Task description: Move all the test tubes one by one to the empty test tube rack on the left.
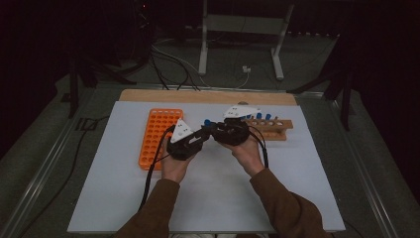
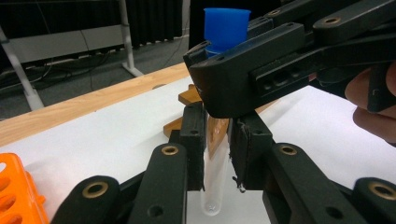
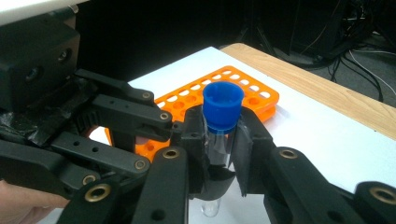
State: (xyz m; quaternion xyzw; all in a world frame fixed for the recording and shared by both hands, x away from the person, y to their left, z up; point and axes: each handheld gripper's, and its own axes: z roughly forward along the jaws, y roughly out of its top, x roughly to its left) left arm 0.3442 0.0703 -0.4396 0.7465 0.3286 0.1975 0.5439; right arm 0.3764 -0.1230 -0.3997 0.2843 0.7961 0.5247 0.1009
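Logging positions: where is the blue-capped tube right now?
Mid-table in the high view, the tube hangs between both grippers, right gripper near its cap, left gripper lower down, between the orange rack and wooden rack.

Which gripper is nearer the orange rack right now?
Left. In the high view the left gripper sits just beside the orange rack, toward the table's middle. The right gripper is farther off, by the wooden rack. Both clamp one blue-capped tube.

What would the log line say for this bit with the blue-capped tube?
left tool: shut on tube lower body | right tool: shut on tube below blue cap | tube: upright above white table | orange rack: left
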